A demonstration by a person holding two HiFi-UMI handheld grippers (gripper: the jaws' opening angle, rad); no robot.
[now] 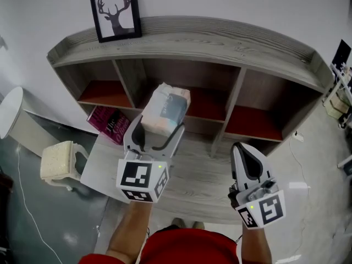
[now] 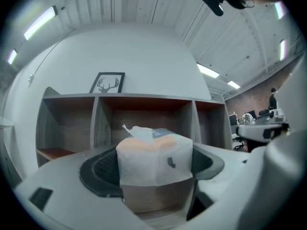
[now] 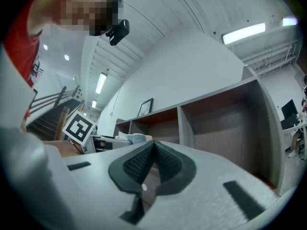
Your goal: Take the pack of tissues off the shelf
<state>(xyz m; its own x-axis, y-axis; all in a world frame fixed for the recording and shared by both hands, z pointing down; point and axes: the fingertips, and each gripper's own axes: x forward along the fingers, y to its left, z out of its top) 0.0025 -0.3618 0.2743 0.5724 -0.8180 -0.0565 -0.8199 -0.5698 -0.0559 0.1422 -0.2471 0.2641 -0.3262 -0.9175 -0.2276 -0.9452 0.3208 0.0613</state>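
Observation:
The pack of tissues [image 1: 165,110], white wrap with a blue and peach print, hangs in front of the middle bay of the grey shelf [image 1: 220,37], clear of its red boards. My left gripper [image 1: 158,126] has it between its jaws, and both pads press its sides. In the left gripper view the pack [image 2: 154,157] fills the gap between the dark pads [image 2: 98,169], with the shelf behind it. My right gripper [image 1: 247,157] hangs lower right over the table, shut and empty; its pads [image 3: 139,164] meet in the right gripper view.
A framed deer picture [image 1: 115,10] leans on the shelf top at the left. A pink book [image 1: 110,124] lies by the shelf's left bay. The wooden table [image 1: 203,180] runs under both grippers. A cream stool [image 1: 58,161] stands on the floor at the left.

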